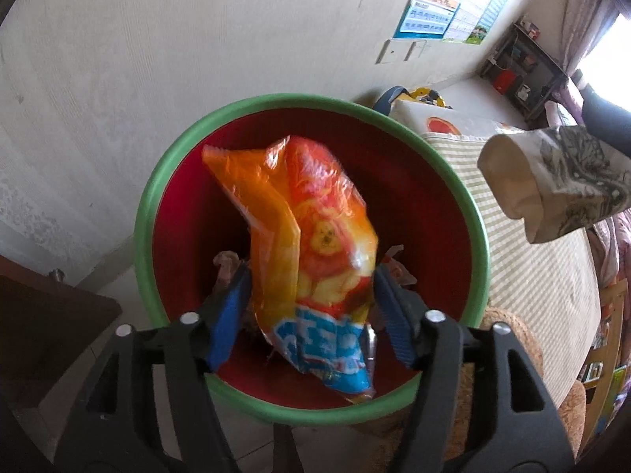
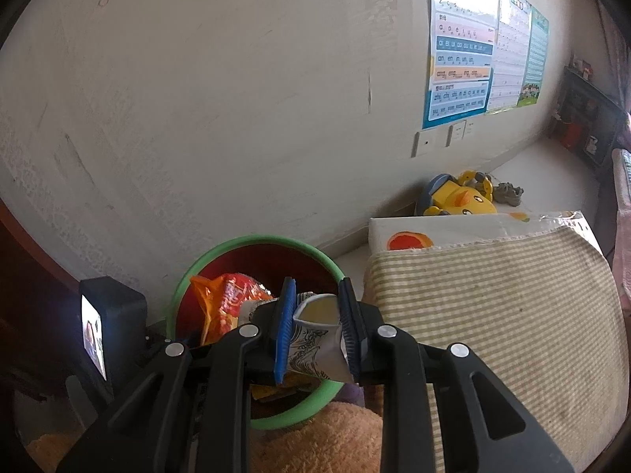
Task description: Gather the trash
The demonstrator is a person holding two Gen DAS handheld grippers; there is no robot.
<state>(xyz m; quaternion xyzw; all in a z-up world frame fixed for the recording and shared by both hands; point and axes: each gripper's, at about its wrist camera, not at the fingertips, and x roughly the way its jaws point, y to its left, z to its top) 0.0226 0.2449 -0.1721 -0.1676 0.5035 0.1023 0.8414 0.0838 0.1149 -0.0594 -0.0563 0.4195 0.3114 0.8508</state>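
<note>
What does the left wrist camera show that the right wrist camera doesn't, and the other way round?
Only the left wrist view shows the left gripper, its jaws standing apart around the orange snack bag over the bin, and crumpled trash at the bin's bottom.

Only the right wrist view shows the right gripper shut on a squashed paper cup, a small lit screen, and a yellow duck toy.

Both show the green-rimmed red bin, the snack bag, the cup, the striped cushion and wall posters.

Snack bag (image 1: 311,244) across bin (image 1: 157,197) mouth
</note>
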